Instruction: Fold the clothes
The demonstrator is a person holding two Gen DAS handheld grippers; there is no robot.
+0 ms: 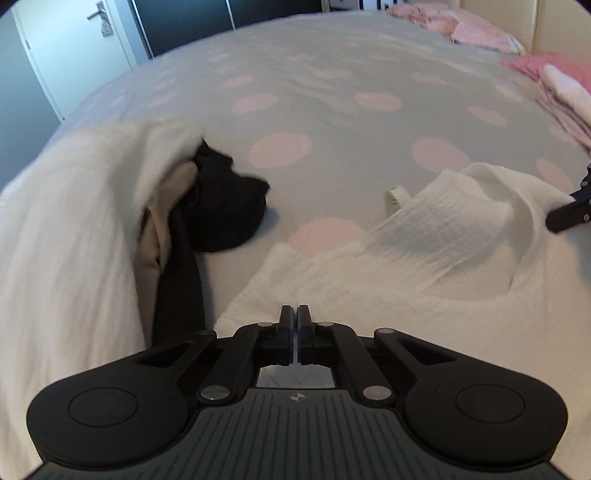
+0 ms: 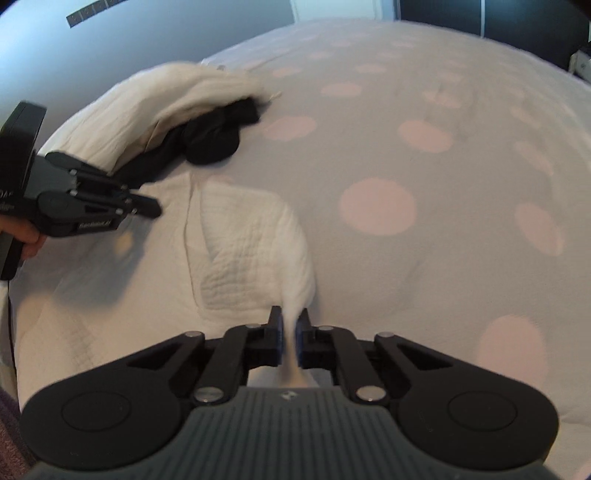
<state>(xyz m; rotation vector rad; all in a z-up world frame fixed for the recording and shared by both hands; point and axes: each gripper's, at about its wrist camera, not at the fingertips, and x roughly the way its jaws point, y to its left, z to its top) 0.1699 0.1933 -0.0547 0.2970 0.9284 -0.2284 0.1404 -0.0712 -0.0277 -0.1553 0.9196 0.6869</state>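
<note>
A white textured garment [image 1: 424,258] [image 2: 251,240] lies crumpled on the bed near me. My right gripper [image 2: 291,317] is shut on a raised fold of it, and the cloth shows white between the blue pads. Its dark tip [image 1: 565,214] also shows at the right edge of the left wrist view, against the garment. My left gripper [image 1: 296,312] [image 2: 155,210] is shut, with its tips over the garment's left part. I cannot tell whether any cloth is pinched in it. A hand [image 2: 29,240] holds its handle.
To the left, a heap of clothes holds a large white cloth [image 1: 74,221], a black garment [image 1: 229,206] [image 2: 214,140] and a beige piece [image 1: 162,206]. The sheet [image 1: 332,92] is grey with pink dots. Pink pillows [image 1: 480,33] and a folded pink-and-white stack [image 1: 565,96] lie far right.
</note>
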